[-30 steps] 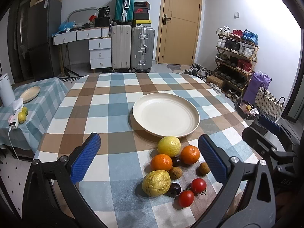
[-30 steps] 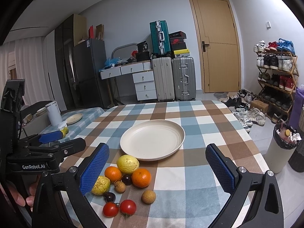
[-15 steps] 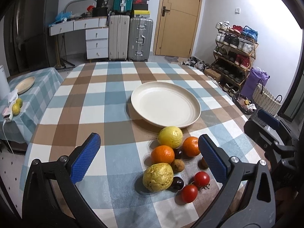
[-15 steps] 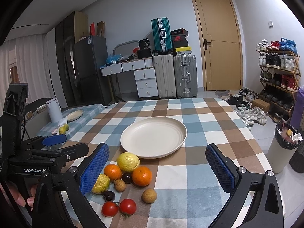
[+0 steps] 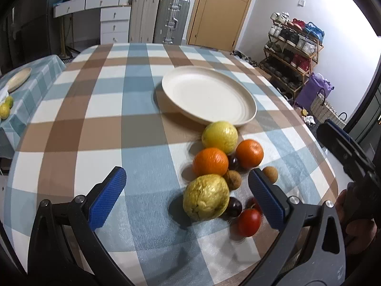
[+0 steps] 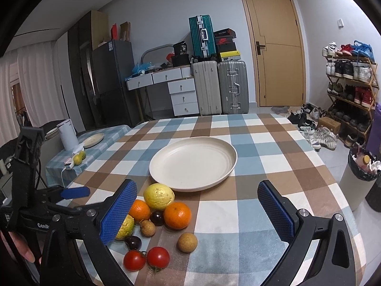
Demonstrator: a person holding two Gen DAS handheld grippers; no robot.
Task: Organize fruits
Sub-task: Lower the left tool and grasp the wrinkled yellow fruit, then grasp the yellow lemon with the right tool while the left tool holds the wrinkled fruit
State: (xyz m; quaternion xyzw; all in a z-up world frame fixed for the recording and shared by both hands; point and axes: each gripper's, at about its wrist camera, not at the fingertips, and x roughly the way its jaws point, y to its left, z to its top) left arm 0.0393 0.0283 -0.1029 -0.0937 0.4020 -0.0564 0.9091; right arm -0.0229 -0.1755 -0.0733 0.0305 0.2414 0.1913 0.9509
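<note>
A cream plate point(image 5: 209, 97) point(image 6: 193, 164) stands bare on the checked tablecloth. Just in front of it lies a cluster of fruit: a smooth yellow fruit point(image 5: 219, 137) point(image 6: 158, 196), two oranges point(image 5: 210, 162) point(image 6: 177, 215), a bumpy yellow fruit point(image 5: 206, 200), dark plums point(image 6: 157, 218), brown longans point(image 6: 187, 242) and two tomatoes point(image 6: 158, 257). My left gripper point(image 5: 188, 197) is open, low over the table, its fingers either side of the bumpy yellow fruit without touching it. My right gripper point(image 6: 197, 209) is open and holds nothing, above the cluster's right side.
A lower side table point(image 6: 95, 140) at the left carries a small plate, a white kettle and two green-yellow fruits. Suitcases, a drawer desk and a door stand behind. A shoe rack and a bin point(image 6: 357, 174) are at the right, past the table edge.
My left gripper has dropped and moved forward toward the fruit, so the bumpy yellow fruit now sits between its fingers. The right gripper has barely shifted. No fruit has moved.
</note>
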